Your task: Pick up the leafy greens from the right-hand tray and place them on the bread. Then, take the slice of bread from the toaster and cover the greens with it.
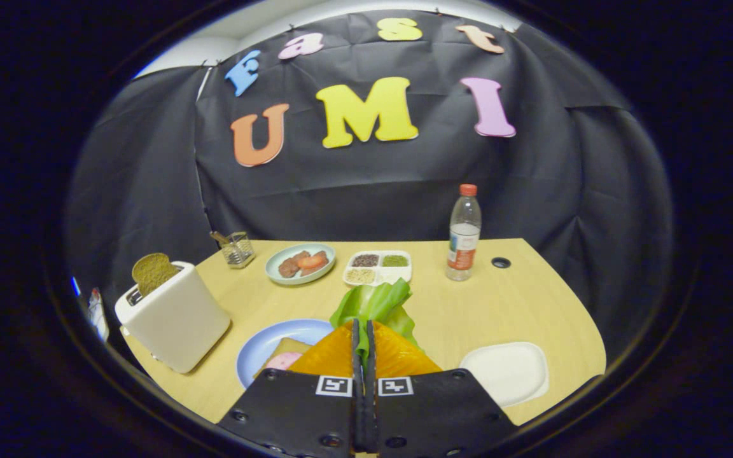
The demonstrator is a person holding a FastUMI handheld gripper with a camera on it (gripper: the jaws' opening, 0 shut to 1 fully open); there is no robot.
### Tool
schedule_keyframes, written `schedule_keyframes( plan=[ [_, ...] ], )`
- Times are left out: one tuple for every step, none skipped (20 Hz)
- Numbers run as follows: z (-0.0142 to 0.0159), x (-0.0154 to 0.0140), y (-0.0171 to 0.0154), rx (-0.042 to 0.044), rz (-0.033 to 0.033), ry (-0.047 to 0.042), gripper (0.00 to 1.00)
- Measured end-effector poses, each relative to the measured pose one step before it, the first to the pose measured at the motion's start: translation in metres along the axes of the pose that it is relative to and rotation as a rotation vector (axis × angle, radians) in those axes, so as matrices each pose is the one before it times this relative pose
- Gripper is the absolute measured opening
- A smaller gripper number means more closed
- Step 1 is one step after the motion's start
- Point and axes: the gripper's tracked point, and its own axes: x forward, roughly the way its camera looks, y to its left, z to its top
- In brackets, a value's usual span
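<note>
Our gripper [363,331], two flat black plates studded with round screws, each plate bearing a square black-and-white marker, our fingers ribbed

Light wooden table [519,305] with the toaster [172,318] as landmark. Beside the toaster: blue plate [258,350]. Beyond the toaster: mesh holder [237,249], pale green plate [300,263], divided dish [378,267]. Well apart from the toaster: bottle [464,233], white tray [506,372].
</note>
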Motion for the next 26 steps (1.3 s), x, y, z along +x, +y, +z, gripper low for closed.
schedule_keyframes(
  plan=[
    [-0.00312,0.00732,0.01228,-0.02055,0.00651,0.00831,0.00],
    [-0.00318,0.00863,0.00981,-0.02040,-0.00019,0.00659,0.00],
    [-0.00222,0.00715,0.00594,-0.02433,-0.00956,0.00338,0.00],
    [-0.00340,0.00807,0.00487,-0.02773,-0.01177,0.00664,0.00],
    [-0.00451,0.00740,0.00598,-0.02327,-0.00296,0.00956,0.00],
    [-0.00440,0.00716,0.00548,-0.01744,-0.00652,0.00931,0.00],
    [-0.00490,0.00502,0.00698,-0.01018,-0.00168,0.00940,0.00],
    [-0.00635,0.00417,0.00935,-0.00147,0.00632,0.00931,0.00],
    [-0.00459,0.00392,0.00905,-0.00008,0.00841,0.00922,0.00],
    [-0.00431,0.00418,0.00732,-0.00478,0.00365,0.00697,0.00],
    [-0.00193,0.00306,0.00566,-0.00769,0.00253,0.00331,0.00],
    [-0.00245,0.00236,0.00496,-0.00141,-0.00217,0.00795,0.00],
    [-0.00230,0.00100,0.00613,0.01038,0.00779,0.00601,0.00],
    [-0.00144,0.00101,0.00735,0.01796,0.01470,0.00536,0.00],
    [0.00012,-0.00043,0.00482,0.01576,0.00598,0.00028,0.02],
    [0.00245,-0.00307,0.00082,0.01166,0.00118,-0.00342,0.04],
    [0.00205,-0.00251,0.00293,0.01308,0.00810,-0.00166,0.11],
    [0.00126,-0.00491,0.00422,0.01970,0.00835,-0.00432,0.19],
    [0.00410,-0.00582,0.00316,0.01515,0.00543,-0.00997,0.19],
    [0.00476,-0.00513,0.00035,0.00879,-0.00207,-0.01272,0.19],
    [0.00734,-0.00821,0.00264,0.00059,-0.00104,-0.01703,0.24],
    [0.00908,-0.00950,0.00322,-0.00098,-0.00434,-0.02837,0.37],
    [0.01141,-0.01019,0.00466,-0.00004,-0.00237,-0.03665,0.50],
    [0.01318,-0.01150,0.00420,-0.00102,-0.01142,-0.04425,0.63],
    [0.01543,-0.01068,0.00468,0.00179,-0.01570,-0.04918,0.76],
    [0.01591,-0.01045,0.00670,0.00469,-0.01135,-0.04858,0.83]
  ],
)
